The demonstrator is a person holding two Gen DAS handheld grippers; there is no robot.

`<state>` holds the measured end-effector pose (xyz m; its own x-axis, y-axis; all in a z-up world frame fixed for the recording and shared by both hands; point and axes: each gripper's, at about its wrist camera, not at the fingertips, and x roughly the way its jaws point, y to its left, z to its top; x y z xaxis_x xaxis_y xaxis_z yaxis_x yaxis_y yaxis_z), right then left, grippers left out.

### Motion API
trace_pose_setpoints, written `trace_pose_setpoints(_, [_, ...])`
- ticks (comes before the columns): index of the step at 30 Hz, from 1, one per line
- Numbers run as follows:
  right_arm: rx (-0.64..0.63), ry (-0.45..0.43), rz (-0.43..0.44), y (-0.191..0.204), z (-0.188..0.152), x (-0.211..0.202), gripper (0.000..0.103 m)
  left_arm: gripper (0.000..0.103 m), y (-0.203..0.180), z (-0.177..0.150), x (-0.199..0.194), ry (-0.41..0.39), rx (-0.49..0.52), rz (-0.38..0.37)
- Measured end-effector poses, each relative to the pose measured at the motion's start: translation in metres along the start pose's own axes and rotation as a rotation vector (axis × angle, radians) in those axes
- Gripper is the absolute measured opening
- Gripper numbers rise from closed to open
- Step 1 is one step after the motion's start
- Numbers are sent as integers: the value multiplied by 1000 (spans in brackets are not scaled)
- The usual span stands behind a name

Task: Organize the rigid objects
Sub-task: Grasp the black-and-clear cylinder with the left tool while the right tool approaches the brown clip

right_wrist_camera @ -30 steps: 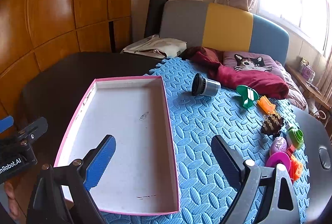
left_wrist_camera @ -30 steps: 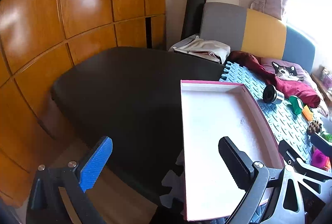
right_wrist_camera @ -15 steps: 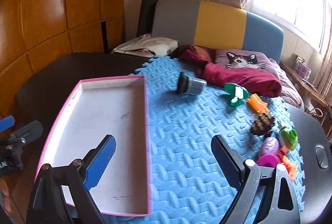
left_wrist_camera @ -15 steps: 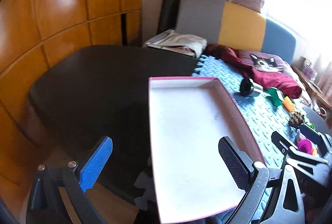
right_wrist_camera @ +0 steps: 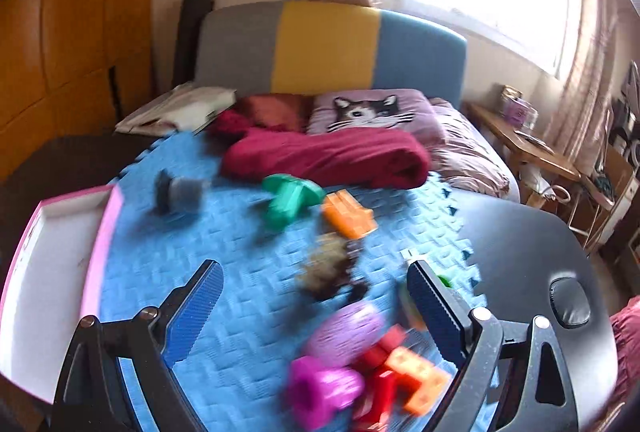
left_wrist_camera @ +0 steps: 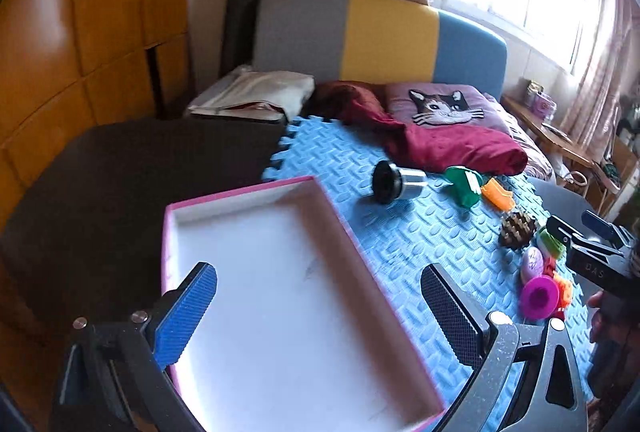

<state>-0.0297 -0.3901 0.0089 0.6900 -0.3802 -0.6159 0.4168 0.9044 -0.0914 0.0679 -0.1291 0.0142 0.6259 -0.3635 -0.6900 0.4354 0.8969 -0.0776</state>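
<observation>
Right wrist view: approach step, nothing collected yet; empty pink-rimmed white cardboard tray (right_wrist_camera: 60,256) at 9 o'clock on the blue interlocking foam mat (right_wrist_camera: 240,272).
Right gripper (right_wrist_camera: 316,316) spread wide, holding nothing, above a blurred cluster at 5 o'clock: purple plastic egg (right_wrist_camera: 344,328), magenta flanged plastic spool (right_wrist_camera: 320,392), red and orange plastic blocks (right_wrist_camera: 404,380); brown spiky pinecone-like piece (right_wrist_camera: 328,268) between the fingers; green plastic fitting (right_wrist_camera: 292,196), orange plastic block (right_wrist_camera: 348,218) and black-and-silver metal cylinder (right_wrist_camera: 178,192) toward 12 o'clock. Left gripper (left_wrist_camera: 320,316) also spread and empty, over the tray. Next move, by judgement: lower onto one cluster piece, likely the egg, close without nudging its neighbours, then carry to the tray.
</observation>
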Motion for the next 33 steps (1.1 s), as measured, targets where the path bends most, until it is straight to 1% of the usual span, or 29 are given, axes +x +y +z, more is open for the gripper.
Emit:
trace_pose_setpoints(2, [22, -8, -14, -16, -1, 7, 95, 103, -15, 14, 19, 36, 13, -21])
trace_pose_setpoints(4, [77, -11, 13, -32, -6, 11, 95, 103, -26, 23, 32, 49, 24, -27])
trace_pose_setpoints(6, [112, 16, 21, -39, -6, 17, 95, 103, -40, 33, 47, 75, 51, -24])
trace_pose_setpoints(8, [133, 7, 34, -43, -4, 15, 95, 103, -57, 45, 68, 79, 85, 13])
trace_pose_setpoints(11, [153, -7, 38, -46, -4, 10, 95, 103, -72, 58, 96, 101, 100, 31])
trace_pose_setpoints(13, [174, -6, 47, -50, -3, 10, 95, 103, -79, 63, 111, 115, 99, 26])
trace_pose_setpoints(19, [215, 13, 60, -57, -3, 13, 95, 103, -98, 74, 153, 151, 101, 51])
trace_pose_setpoints(22, [225, 12, 61, -58, -2, 12, 95, 103, -107, 78, 165, 149, 122, 70])
trace_pose_setpoints(24, [226, 7, 65, -58, -2, 11, 95, 103, -108, 80, 179, 182, 112, 73])
trace_pose_setpoints(27, [213, -2, 58, -56, -1, 9, 95, 103, -112, 84, 190, 174, 109, 96])
trace_pose_setpoints(31, [222, -10, 56, -58, 0, 8, 95, 103, -114, 87, 204, 185, 115, 126])
trace_pose_setpoints(32, [228, -14, 56, -59, 0, 7, 95, 102, -115, 87, 208, 193, 118, 130])
trace_pose_setpoints(33, [231, -16, 54, -60, 0, 7, 95, 90, -114, 87, 214, 207, 120, 123])
